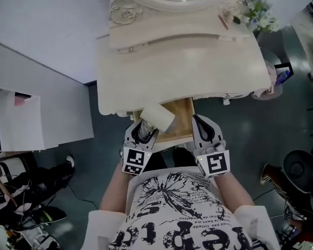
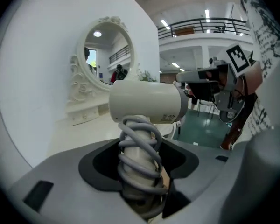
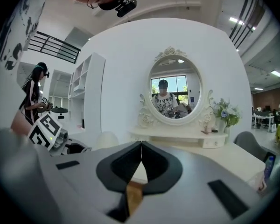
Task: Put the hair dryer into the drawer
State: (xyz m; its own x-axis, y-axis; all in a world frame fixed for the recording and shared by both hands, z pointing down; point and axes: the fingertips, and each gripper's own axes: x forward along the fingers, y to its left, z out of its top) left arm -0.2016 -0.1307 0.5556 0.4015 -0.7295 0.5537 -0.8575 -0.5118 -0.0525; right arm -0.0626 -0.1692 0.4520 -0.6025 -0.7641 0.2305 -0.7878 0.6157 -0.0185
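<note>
A cream hair dryer [image 1: 157,117] with a grey cord wound round its handle is held in my left gripper [image 1: 144,127], over the front left corner of the open wooden drawer [image 1: 183,113]. In the left gripper view the dryer's barrel [image 2: 147,101] lies crosswise above the jaws. My left gripper [image 2: 140,153] is shut on the cord-wrapped handle [image 2: 139,155]. My right gripper [image 1: 200,122] hovers at the drawer's front right, jaws shut on nothing. In the right gripper view its pads [image 3: 141,155] meet in a thin line.
The cream dressing table [image 1: 182,61] carries an oval mirror [image 3: 175,90] and a vase of flowers [image 1: 258,12]. A white shelf unit [image 1: 21,124] stands to the left and a black chair [image 1: 302,171] to the right. A bottle [image 1: 281,77] sits beside the table's right end.
</note>
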